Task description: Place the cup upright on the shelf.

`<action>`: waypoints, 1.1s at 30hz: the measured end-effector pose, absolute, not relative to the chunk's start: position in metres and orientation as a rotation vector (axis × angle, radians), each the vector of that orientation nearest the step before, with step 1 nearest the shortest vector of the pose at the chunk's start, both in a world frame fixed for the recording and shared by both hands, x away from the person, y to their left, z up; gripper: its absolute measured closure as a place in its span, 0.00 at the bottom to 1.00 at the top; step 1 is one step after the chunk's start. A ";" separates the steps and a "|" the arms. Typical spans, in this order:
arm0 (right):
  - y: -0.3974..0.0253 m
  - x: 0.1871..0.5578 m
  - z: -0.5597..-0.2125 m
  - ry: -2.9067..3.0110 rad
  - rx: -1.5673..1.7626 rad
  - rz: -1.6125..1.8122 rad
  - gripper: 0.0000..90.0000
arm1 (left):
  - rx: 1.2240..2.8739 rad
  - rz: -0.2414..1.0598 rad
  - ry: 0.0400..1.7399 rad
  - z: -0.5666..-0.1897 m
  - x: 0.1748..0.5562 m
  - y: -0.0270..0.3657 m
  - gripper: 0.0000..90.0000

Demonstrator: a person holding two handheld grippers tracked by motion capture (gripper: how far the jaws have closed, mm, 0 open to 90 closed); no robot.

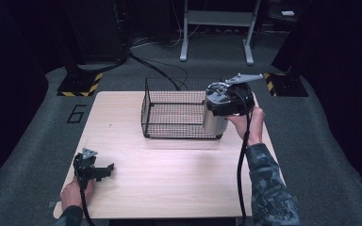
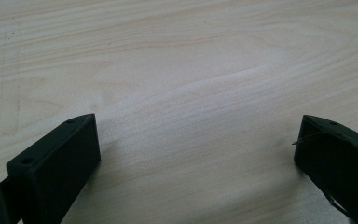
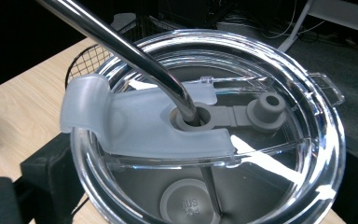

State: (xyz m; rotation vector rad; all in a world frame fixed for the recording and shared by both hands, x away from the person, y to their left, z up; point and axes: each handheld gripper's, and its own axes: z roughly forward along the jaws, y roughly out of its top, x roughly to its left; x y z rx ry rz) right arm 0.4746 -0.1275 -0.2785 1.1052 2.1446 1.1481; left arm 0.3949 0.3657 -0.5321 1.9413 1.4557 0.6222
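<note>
A stainless steel tumbler [image 1: 214, 120] with a clear lid [image 3: 261, 158] and a metal straw [image 3: 121, 46] is held upright at the right end of a black wire basket [image 1: 176, 129]. My right gripper [image 1: 226, 104] is shut on the tumbler near its top, with a jaw on each side of the lid in the right gripper view. I cannot tell whether the tumbler's base is inside the basket or just in front of its right wall. My left gripper [image 1: 107, 170] rests at the table's front left, open, with bare wood between its jaws [image 2: 198, 135].
The light wooden table [image 1: 169, 174] has free surface in front of the basket and to its left. Basket mesh [image 3: 86, 63] shows behind the lid. Beyond the table are grey floor, cables and a white stand [image 1: 217, 28].
</note>
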 end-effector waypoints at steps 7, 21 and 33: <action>-0.111 0.497 -0.272 2.168 1.074 1.129 0.04 | 1.943 0.621 1.453 -0.532 0.395 0.366 0.00; -0.074 0.537 -0.277 2.181 1.073 1.131 0.04 | 1.939 0.617 1.458 -0.532 0.395 0.365 0.00; -0.056 0.562 -0.297 2.201 1.110 1.106 0.04 | 1.937 0.615 1.459 -0.532 0.395 0.365 0.00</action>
